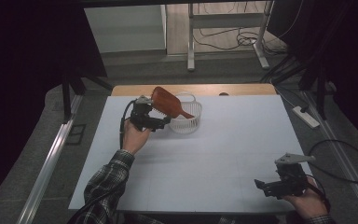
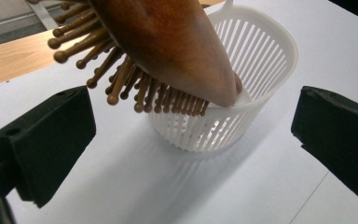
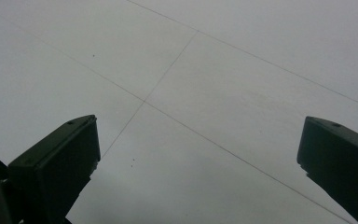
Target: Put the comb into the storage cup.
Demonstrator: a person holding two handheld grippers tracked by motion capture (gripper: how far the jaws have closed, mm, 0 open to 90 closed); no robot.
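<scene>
At the far left of the white table (image 1: 223, 154), my left gripper (image 1: 162, 122) stands just beside a white slatted basket (image 1: 186, 122), its jaws spread wide with nothing pressed between them. A brown wooden hairbrush (image 1: 167, 102) leans tilted on the basket, its handle end dipping inside over the near rim and its broad head sticking up and out toward my left gripper. In the left gripper view, the hairbrush (image 2: 168, 51) fills the top of the frame, its round-tipped wooden bristles pointing down and to the left, the narrow end resting against the inner wall of the basket (image 2: 261, 70). My two black jaws stand on either side, well apart from the brush and the basket, and touch neither.

My left hand (image 1: 135, 135) comes in on a plaid sleeve (image 1: 105, 186) from the near edge. My right gripper (image 1: 265, 186) hangs low over the near right corner of the table, well apart from the basket. Its jaws are spread wide too, and the right gripper view shows bare table (image 3: 205, 79) between them.
</scene>
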